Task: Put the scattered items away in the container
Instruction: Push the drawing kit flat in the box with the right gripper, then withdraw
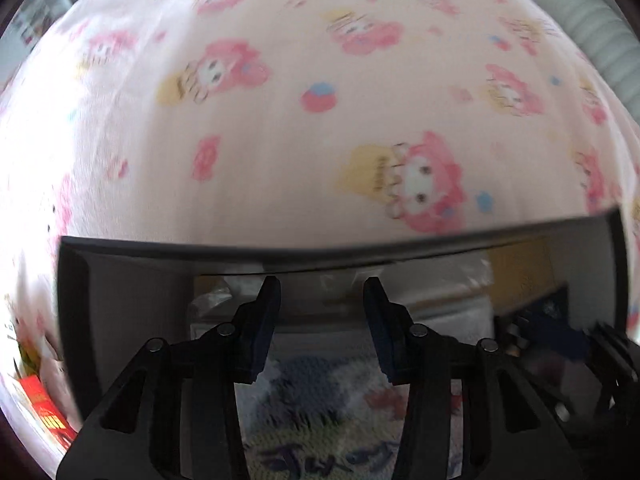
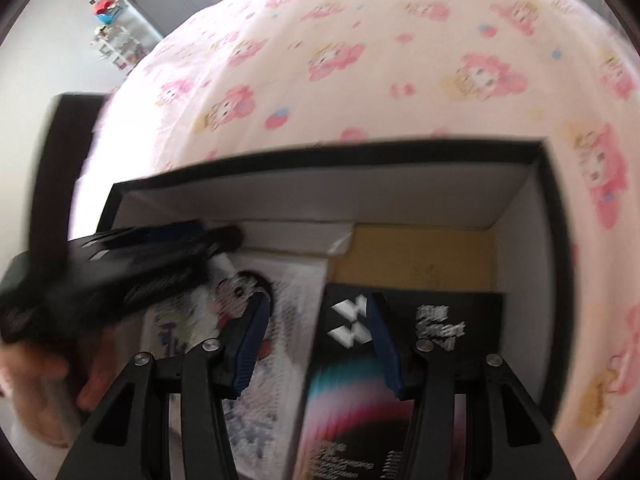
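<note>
**Both grippers hanging over the open box on the bed**

Black fingers of the left gripper (image 1: 320,320) are filling the bottom of the left wrist view, jaws standing apart with nothing pressed between the pads. Below them a blurred towel-like item (image 1: 320,432) with blue, green and red print is lying inside the container (image 1: 280,250), a dark-rimmed box with pale inner walls. Its far rim is running across the view just beyond the fingertips. Beyond that rim a pink cartoon-print bedsheet (image 1: 300,140) is stretching away, bare and roomy. A red packet (image 1: 46,412) is lying on the sheet outside the box's left wall.

Blue-padded fingers of the right gripper (image 2: 318,324) are pointing down into the same container (image 2: 320,160), jaws parted and gripping nothing. Under them a black booklet (image 2: 400,360) with a rainbow band is resting beside a white printed item (image 2: 276,320), with a yellow envelope (image 2: 416,256) behind them against the far wall. The left gripper (image 2: 132,264), blurred, is crowding the box's left side, a hand (image 2: 36,392) showing beneath it. The bedsheet (image 2: 400,60) is surrounding the box on the far and right sides
</note>
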`<state>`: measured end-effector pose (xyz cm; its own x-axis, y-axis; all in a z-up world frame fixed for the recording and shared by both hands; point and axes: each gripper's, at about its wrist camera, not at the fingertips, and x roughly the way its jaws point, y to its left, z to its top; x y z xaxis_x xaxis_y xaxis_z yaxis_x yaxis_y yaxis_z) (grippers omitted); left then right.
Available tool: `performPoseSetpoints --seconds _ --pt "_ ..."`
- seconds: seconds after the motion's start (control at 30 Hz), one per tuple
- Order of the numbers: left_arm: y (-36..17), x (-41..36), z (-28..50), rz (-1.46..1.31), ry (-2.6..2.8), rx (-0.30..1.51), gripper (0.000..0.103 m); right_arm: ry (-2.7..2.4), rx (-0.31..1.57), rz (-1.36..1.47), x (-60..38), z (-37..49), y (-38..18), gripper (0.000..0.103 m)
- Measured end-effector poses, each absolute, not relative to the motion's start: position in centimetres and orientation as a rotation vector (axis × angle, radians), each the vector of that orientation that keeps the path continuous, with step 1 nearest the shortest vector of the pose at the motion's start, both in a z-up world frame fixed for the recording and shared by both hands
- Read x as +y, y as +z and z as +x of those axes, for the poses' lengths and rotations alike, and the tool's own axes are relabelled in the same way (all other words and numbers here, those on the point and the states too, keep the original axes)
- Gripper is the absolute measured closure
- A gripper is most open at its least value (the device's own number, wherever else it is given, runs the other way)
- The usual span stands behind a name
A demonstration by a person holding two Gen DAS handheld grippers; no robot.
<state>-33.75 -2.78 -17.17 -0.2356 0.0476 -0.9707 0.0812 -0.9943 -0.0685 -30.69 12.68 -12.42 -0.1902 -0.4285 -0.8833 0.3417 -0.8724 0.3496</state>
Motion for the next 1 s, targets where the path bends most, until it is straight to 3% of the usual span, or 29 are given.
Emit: performPoseSetpoints --seconds 0.2,0.43,0.7,0.83,1.0 --pt "-17.2 -3.3 -32.5 2.024 -2.386 0.202 0.059 -1.985 -0.083 1.6 12.4 -29.7 -12.6 0.057" --pt "-14.9 -4.1 -30.8 1.996 -2.488 0.368 0.064 -2.049 -0.009 1.577 12.8 -27.7 -11.5 0.057" --pt "-13.8 0.2 -27.5 2.069 -2.674 0.373 0.064 -2.357 0.217 1.43 14.8 -26.2 -7.4 0.062" --pt "-14.5 2.5 -26.8 2.115 -2.676 0.247 0.071 -2.341 0.188 1.447 15.7 -26.0 -7.5 0.062" --pt "-15.0 3.8 -26.7 2.087 -2.565 -0.026 0.071 -2.315 0.18 1.467 15.1 -25.2 -8.2 0.061"
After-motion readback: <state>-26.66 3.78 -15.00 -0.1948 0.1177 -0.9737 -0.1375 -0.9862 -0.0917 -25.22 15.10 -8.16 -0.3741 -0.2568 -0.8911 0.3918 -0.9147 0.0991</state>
